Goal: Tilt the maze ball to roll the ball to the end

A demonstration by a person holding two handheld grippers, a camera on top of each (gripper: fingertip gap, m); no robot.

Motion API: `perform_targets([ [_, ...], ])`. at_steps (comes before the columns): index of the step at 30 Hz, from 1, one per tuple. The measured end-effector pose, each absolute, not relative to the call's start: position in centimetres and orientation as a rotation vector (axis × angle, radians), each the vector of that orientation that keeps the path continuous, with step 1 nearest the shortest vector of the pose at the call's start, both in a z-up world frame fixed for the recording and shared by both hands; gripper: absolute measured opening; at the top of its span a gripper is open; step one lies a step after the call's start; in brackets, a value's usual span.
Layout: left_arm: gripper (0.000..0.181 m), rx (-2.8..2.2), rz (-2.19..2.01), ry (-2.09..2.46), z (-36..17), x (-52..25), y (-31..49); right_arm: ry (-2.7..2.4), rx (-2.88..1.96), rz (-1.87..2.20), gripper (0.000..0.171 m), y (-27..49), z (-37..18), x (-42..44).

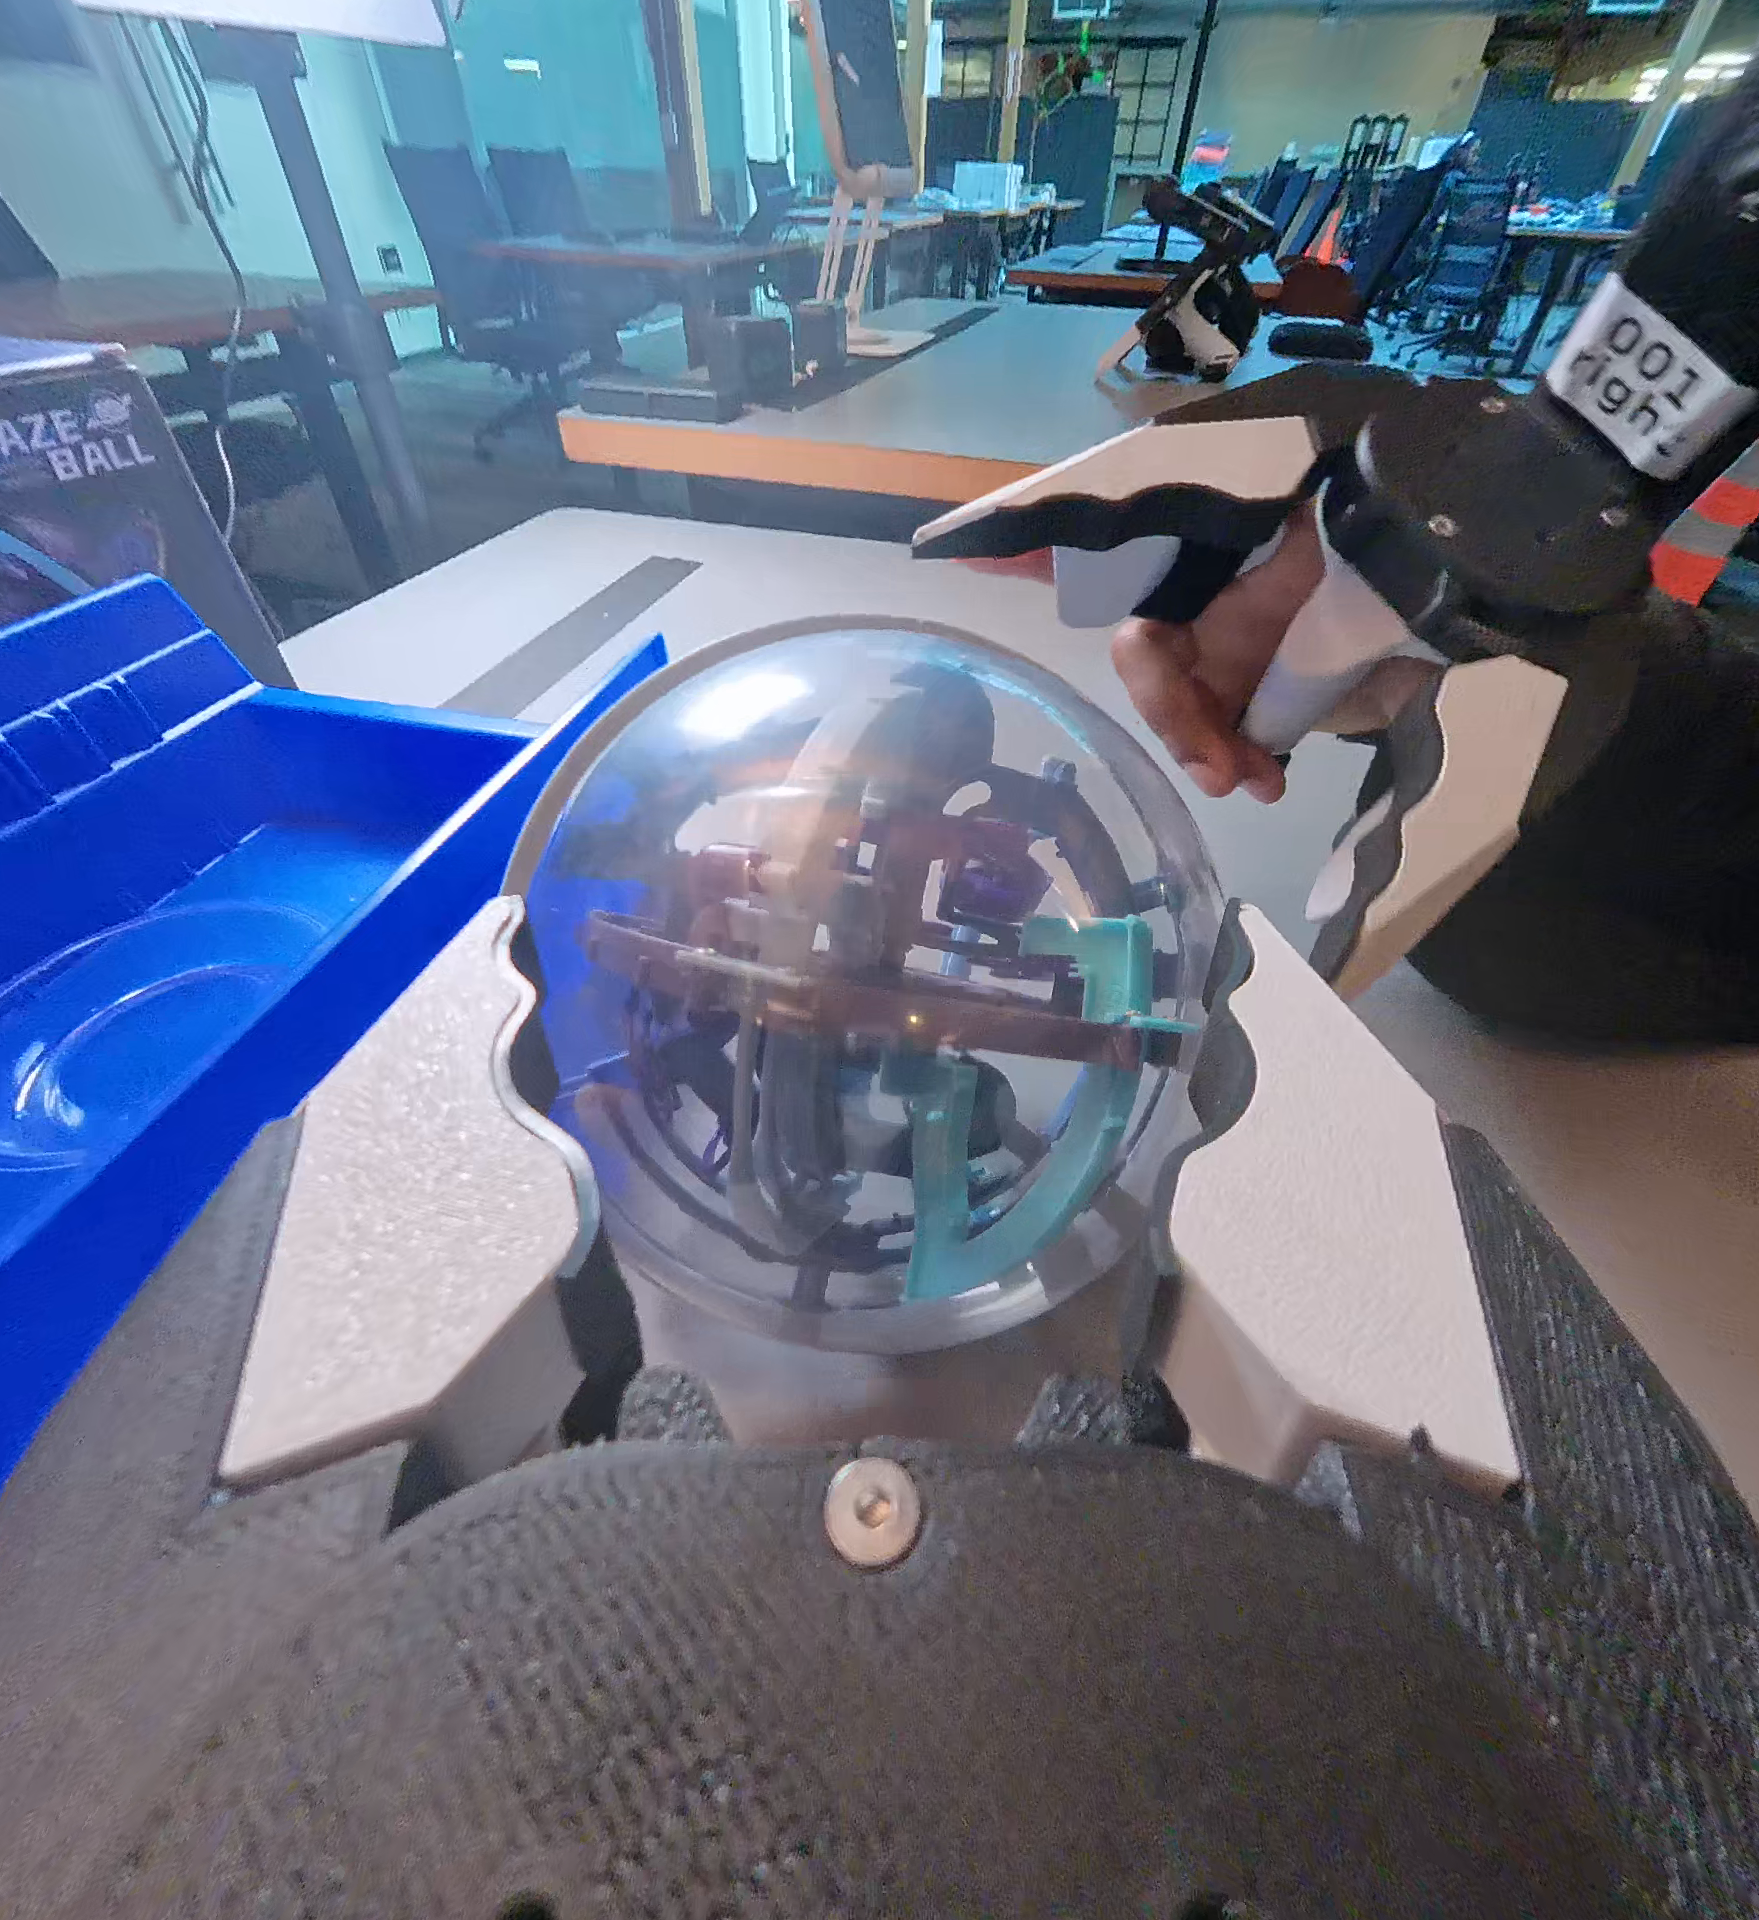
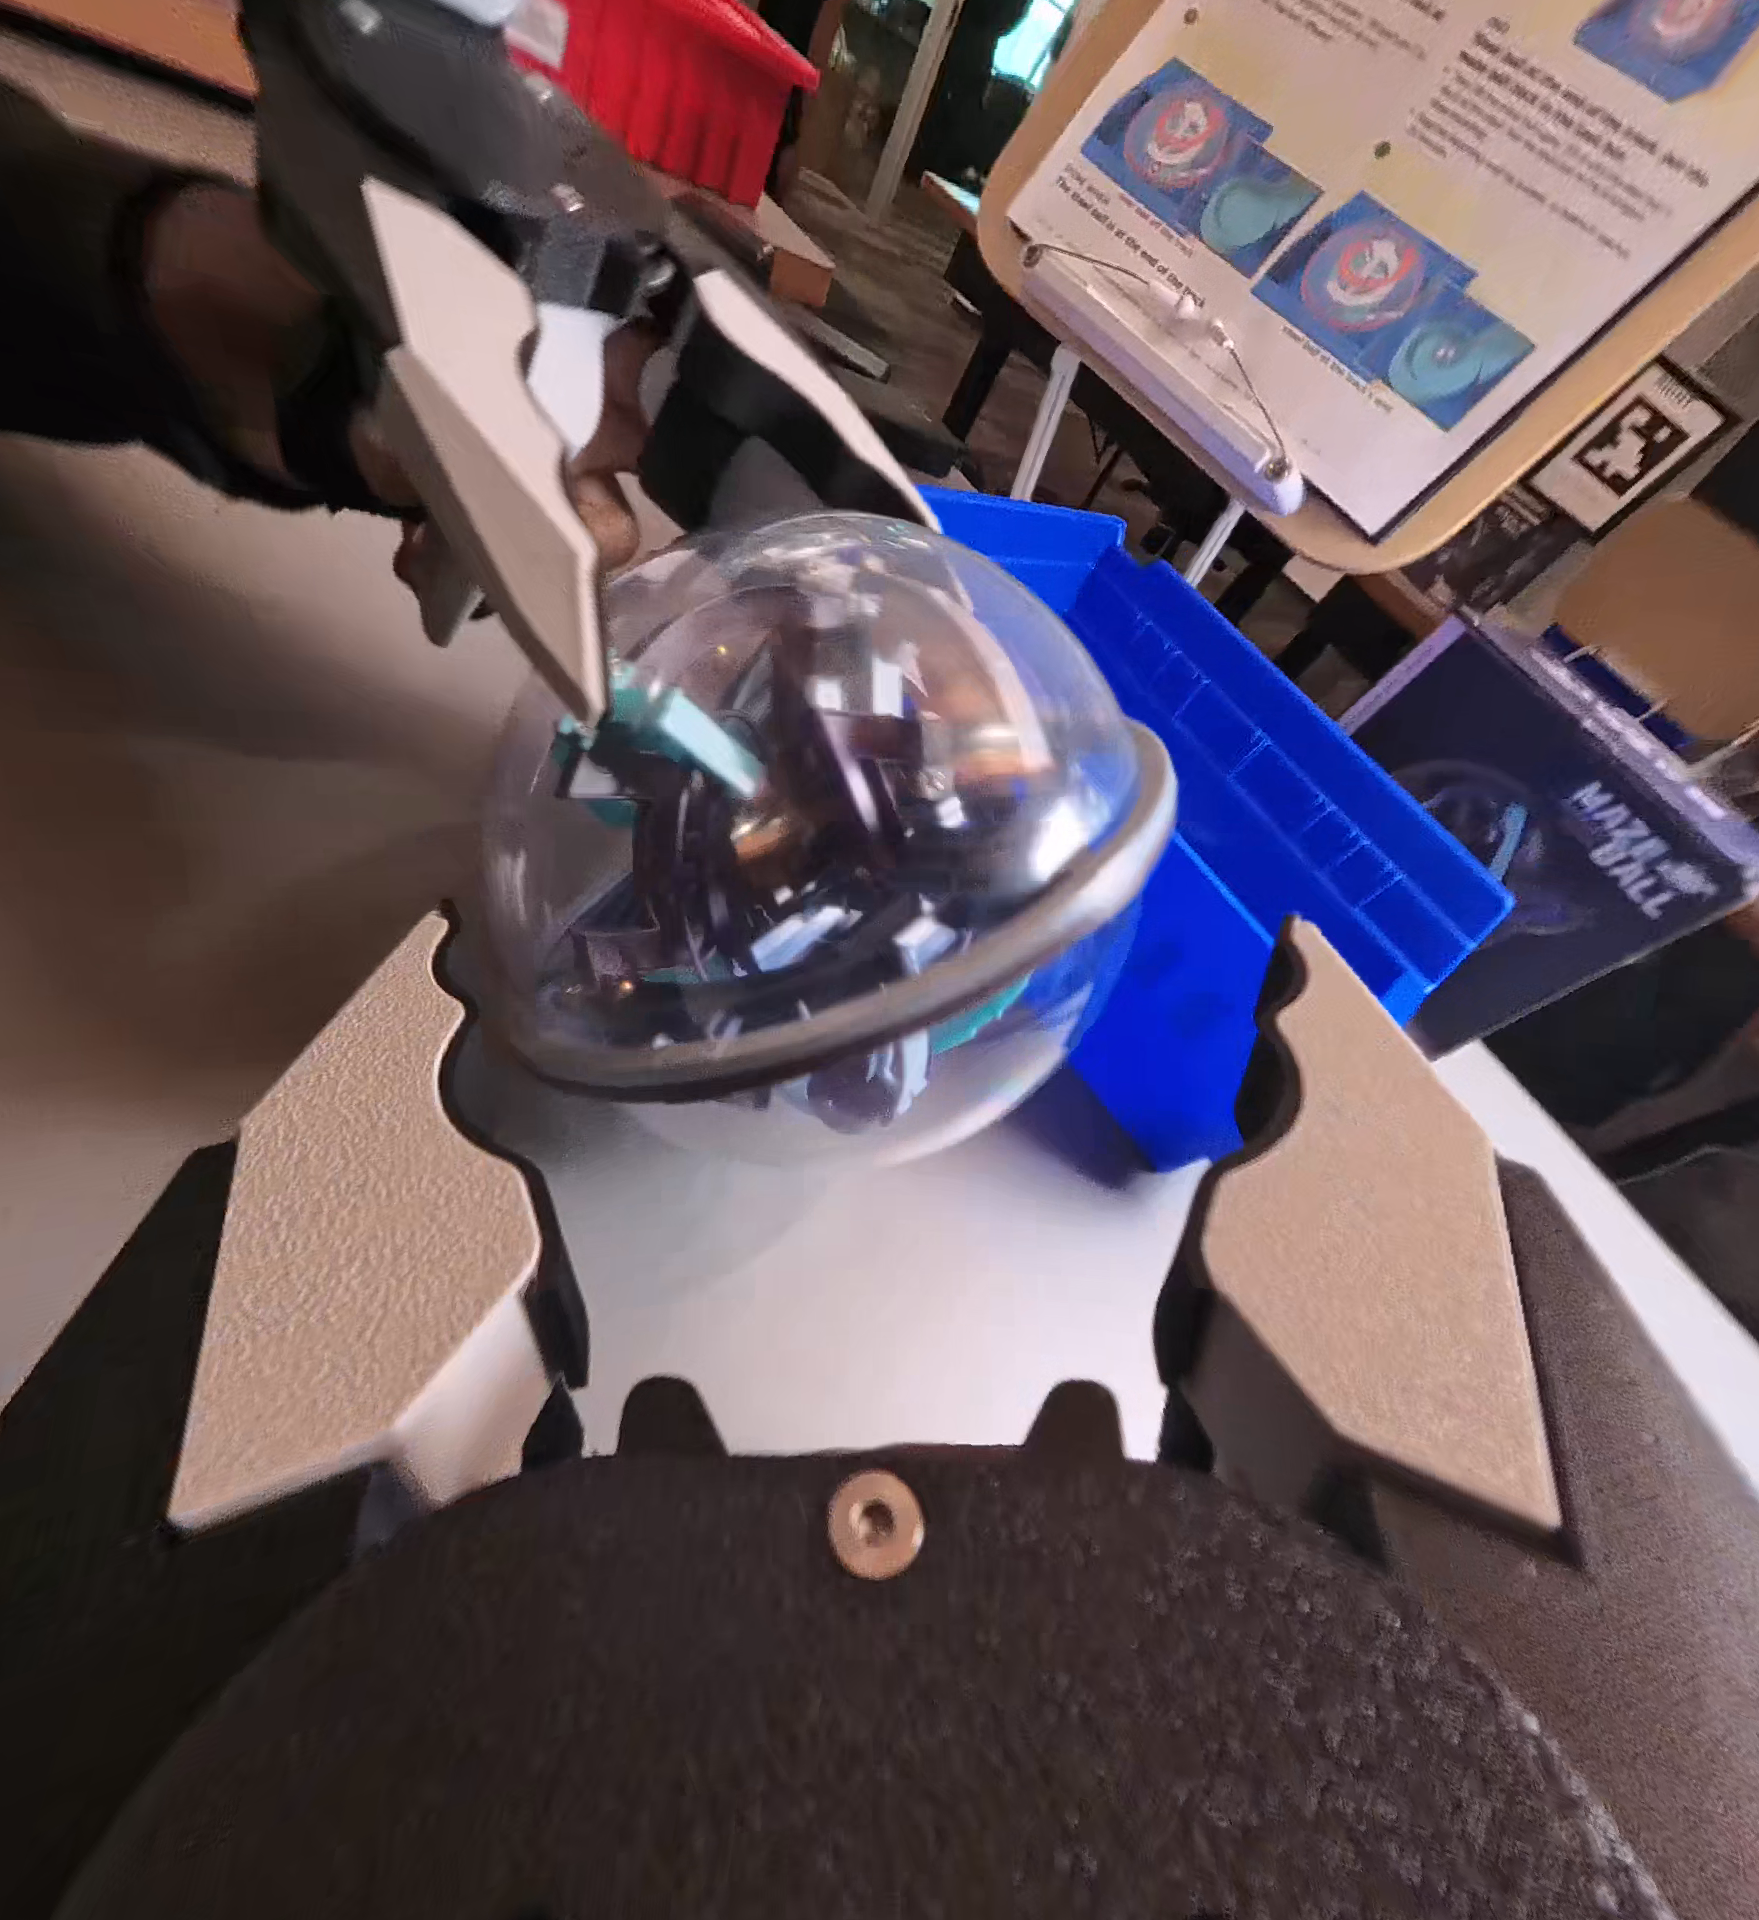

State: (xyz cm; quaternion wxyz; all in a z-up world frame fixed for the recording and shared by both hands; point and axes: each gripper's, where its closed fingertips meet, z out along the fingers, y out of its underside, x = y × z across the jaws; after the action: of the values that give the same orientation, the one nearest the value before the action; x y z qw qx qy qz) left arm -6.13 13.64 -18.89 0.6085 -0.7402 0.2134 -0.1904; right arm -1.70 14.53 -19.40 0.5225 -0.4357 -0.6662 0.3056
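The left wrist view is being taken low over the worktop [image 1: 563, 582], very near the maze ball [image 1: 870, 987], which is filling the centre; the blue bin [image 1: 179, 831] is being seen at 9 o'clock. The right wrist view is being taken from higher, tilted, slightly farther off, with the same maze ball [image 2: 813, 821] at 12 o'clock and the bin [image 2: 1270, 790] at 2 o'clock. Both are being shared.
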Motion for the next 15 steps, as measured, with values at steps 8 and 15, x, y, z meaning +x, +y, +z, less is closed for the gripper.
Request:
perform_targets([
  [8,0.132,-1.695,-0.574,0.502,-19.0,-7.3,14.4,-1.680,-1.057,0.639,0.137,15.8,-21.7,-3.0],
  [15,0.145,-1.752,-0.636,0.621,-24.4,-8.1,12.1,-1.593,-1.177,0.847,0.132,16.1,-22.8,-3.2],
])
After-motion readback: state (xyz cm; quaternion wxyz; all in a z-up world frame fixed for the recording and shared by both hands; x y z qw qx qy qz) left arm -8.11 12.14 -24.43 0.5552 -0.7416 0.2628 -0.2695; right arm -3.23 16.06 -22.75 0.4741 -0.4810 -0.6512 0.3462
